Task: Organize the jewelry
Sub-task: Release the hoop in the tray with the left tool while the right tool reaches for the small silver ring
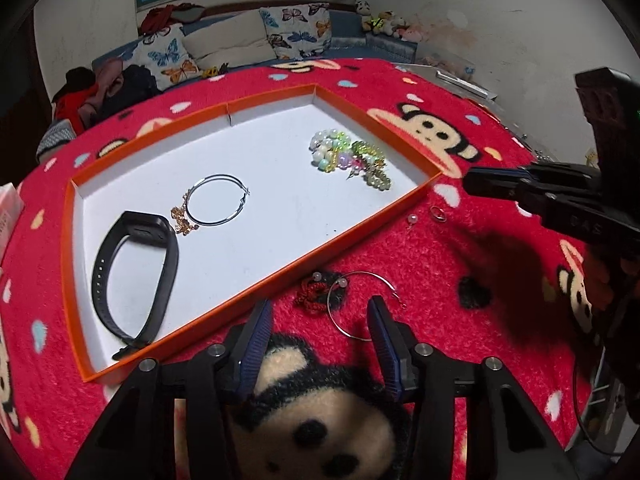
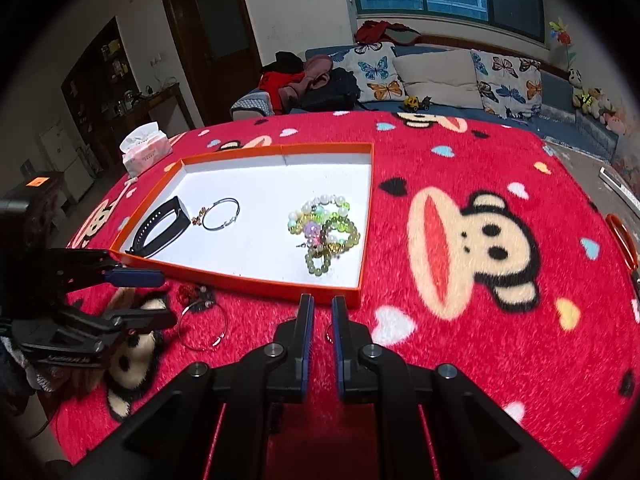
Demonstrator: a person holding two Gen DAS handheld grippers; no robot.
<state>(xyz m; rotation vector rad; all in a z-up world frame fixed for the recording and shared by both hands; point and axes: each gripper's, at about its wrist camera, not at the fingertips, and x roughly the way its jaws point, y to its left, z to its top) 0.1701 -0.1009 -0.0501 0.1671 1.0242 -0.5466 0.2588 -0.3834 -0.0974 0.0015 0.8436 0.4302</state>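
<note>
An orange tray (image 1: 272,96) with a white floor lies on the red monkey-print blanket. In it are a black wristband (image 1: 136,276), a silver hoop (image 1: 218,200), a gold chain (image 1: 182,220) and a heap of bead bracelets (image 1: 348,156). In front of the tray on the blanket lie a red knotted piece (image 1: 314,298), a large silver hoop (image 1: 360,304), a pearl earring (image 1: 412,220) and a small ring (image 1: 438,213). My left gripper (image 1: 320,314) is open, its fingertips to either side of the red piece and the hoop. My right gripper (image 2: 323,306) is shut and empty above the small ring (image 2: 329,332).
A tissue box (image 2: 144,150) stands at the table's far left corner. An orange-rimmed object (image 2: 622,236) lies at the right edge. Beyond the table is a sofa (image 2: 436,76) with cushions and clothes. Open blanket stretches to the right of the tray (image 2: 328,146).
</note>
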